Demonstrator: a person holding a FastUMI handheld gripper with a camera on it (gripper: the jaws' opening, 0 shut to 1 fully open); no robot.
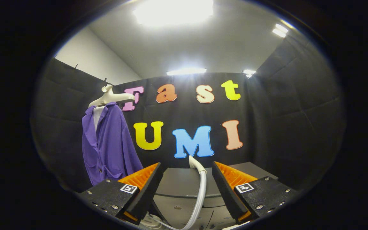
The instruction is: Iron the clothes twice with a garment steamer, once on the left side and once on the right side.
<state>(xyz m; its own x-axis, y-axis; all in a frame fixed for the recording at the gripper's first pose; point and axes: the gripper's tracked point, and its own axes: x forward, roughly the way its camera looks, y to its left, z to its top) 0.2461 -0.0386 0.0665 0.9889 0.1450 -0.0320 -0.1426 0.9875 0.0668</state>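
My tongs (187, 188) stand spread wide, the two fingers well apart and pinching nothing. Up through the gap between them runs a pale, ribbed flexible steamer hose (200, 198), curving from low near the fingers to a white curved nozzle end (195, 163) that sits just ahead of the fingertips, closer to the right finger than the left; neither finger touches it. Beneath the hose I see a grey flat tabletop (184, 182) reaching back to the booth's black cloth wall, with a rounded grey unit (187, 210) low between the fingers; I cannot tell what that unit is.

Beyond the left finger and off to that side hangs the purple buttoned garment (109, 143), draped open-fronted over a white lining on a cream plastic hanger (110, 97). Its hem drops down just behind the left finger's outer edge. The garment is well apart from the hose and nozzle.

Overhead, bright ceiling light panels (174, 12) glare above the wall.
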